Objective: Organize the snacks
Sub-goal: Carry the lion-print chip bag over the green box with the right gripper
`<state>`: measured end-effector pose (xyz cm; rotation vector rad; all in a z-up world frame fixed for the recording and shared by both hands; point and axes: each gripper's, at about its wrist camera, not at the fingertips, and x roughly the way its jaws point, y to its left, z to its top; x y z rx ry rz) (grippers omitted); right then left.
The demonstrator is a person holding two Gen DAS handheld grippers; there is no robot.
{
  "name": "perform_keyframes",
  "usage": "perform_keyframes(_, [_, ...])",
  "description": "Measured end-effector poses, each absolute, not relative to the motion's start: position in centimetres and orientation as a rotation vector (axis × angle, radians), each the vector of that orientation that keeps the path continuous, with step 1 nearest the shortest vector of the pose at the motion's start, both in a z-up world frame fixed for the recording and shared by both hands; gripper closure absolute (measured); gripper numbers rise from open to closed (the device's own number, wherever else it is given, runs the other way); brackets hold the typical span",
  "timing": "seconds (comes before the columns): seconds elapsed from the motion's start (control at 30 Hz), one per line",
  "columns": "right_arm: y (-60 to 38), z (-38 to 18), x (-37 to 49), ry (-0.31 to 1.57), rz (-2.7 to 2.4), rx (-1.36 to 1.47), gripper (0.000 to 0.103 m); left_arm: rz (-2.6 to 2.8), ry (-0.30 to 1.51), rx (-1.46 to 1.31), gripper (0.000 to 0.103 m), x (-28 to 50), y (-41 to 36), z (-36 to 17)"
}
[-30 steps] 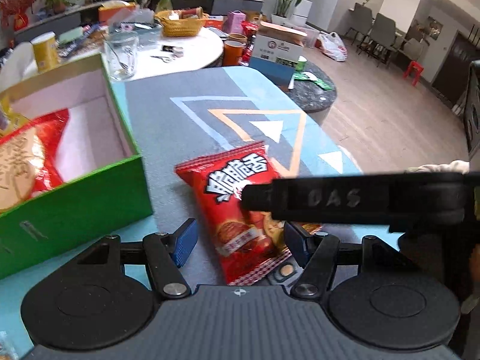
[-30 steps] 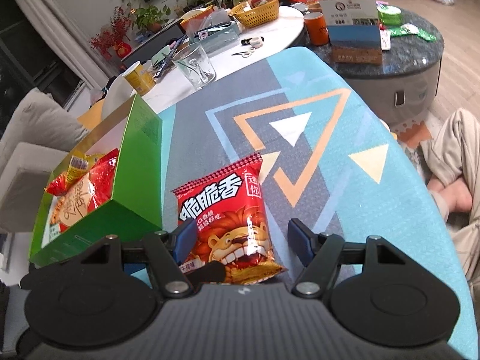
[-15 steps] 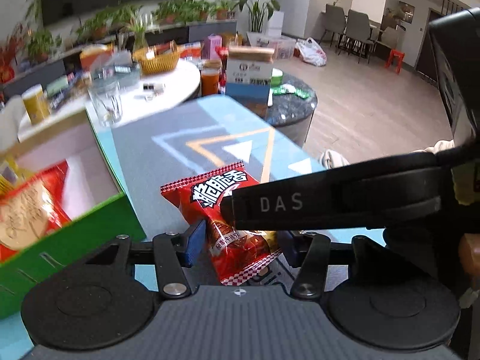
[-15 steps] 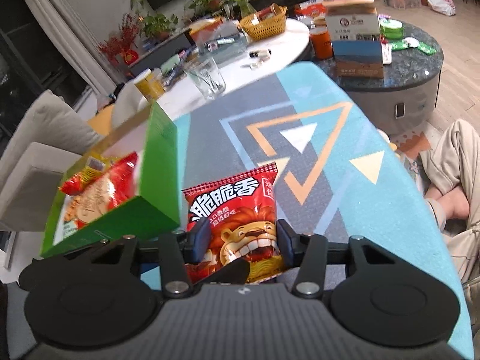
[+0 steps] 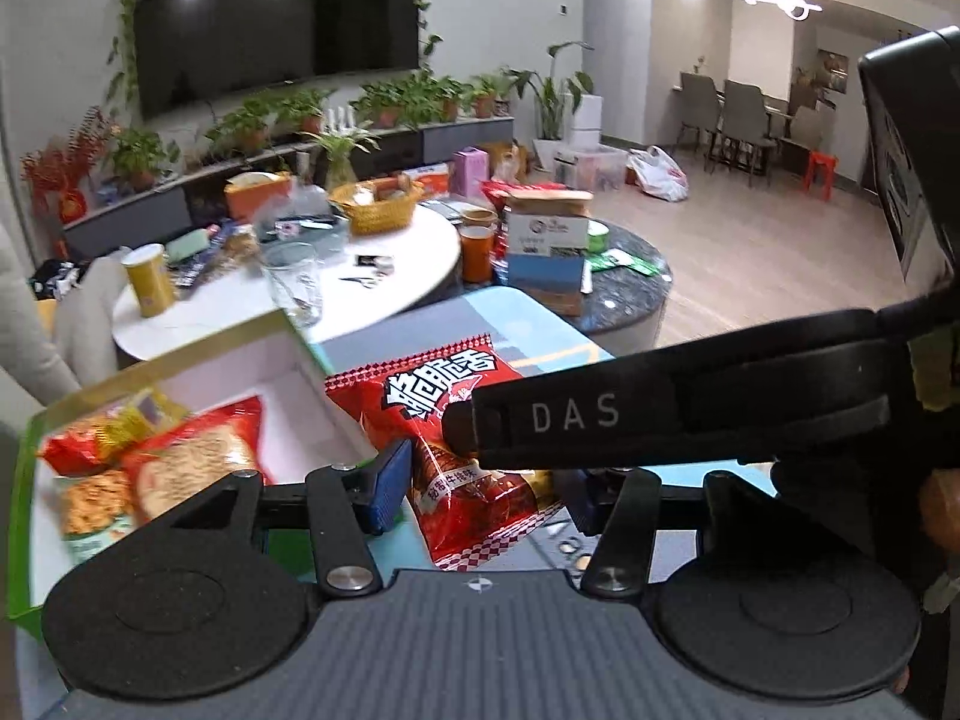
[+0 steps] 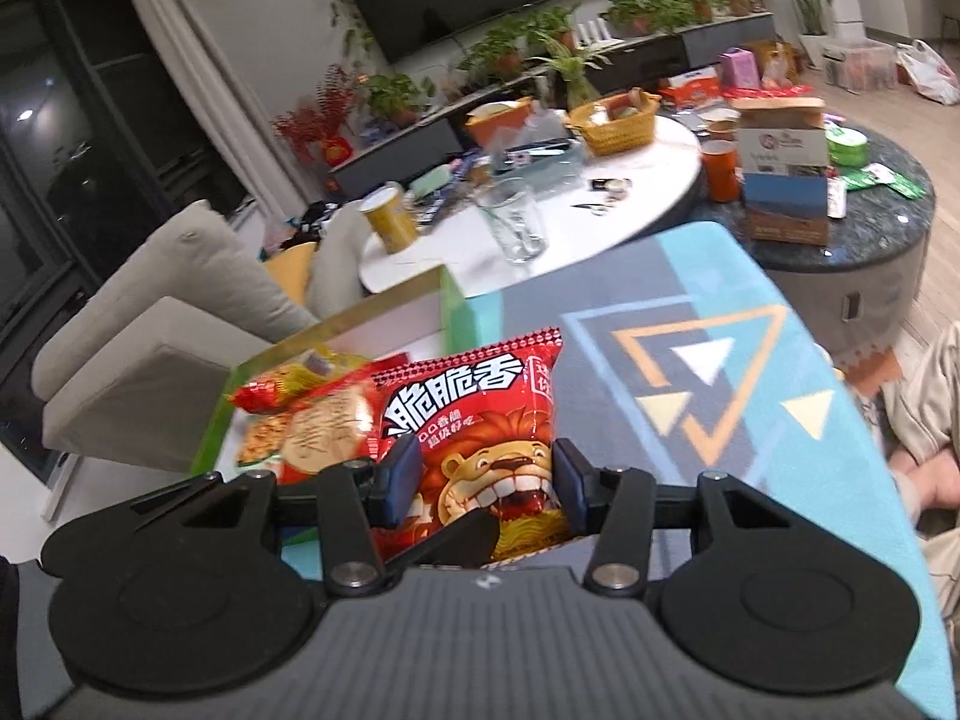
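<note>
A red snack bag (image 5: 420,396) with a lion print (image 6: 474,396) hangs above the patterned mat (image 6: 720,312), lifted clear of it. My left gripper (image 5: 483,489) is shut on its lower part. My right gripper (image 6: 486,483) is shut on it too, blue pads pressing both sides. The right gripper's black finger (image 5: 660,414) crosses the left wrist view in front of the bag. The green box (image 5: 180,360), white inside, sits just left of the bag (image 6: 456,312) and holds several snack packets (image 5: 180,468).
Behind the mat stands a white round table with a glass (image 6: 516,222), a yellow can (image 6: 390,222) and a basket (image 6: 612,120). A cardboard box (image 6: 780,180) sits on a dark round table. A grey sofa (image 6: 150,330) is left; a person's leg (image 6: 924,408) is right.
Both grippers closed on the red bag and raised it off the mat. It now hangs higher and closer to the green box on the left.
</note>
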<state>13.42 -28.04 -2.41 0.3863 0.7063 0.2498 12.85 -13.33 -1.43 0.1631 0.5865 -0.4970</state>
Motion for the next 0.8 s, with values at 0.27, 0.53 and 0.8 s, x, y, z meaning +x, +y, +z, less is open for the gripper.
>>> perform_keyframes(0.27, [-24.8, -0.9, 15.5, 0.694, 0.329, 0.378, 0.052, -0.418, 0.543, 0.127, 0.054, 13.5, -9.6, 0.3])
perform_keyframes(0.53, [-22.7, 0.0, 17.8, 0.681, 0.362, 0.365, 0.052, -0.381, 0.535, 0.116, 0.054, 16.0, -7.4, 1.4])
perform_keyframes(0.8, [-21.1, 0.2, 20.6, 0.689, 0.378, 0.367, 0.052, -0.360, 0.532, 0.080, 0.053, 19.3, -5.5, 1.8])
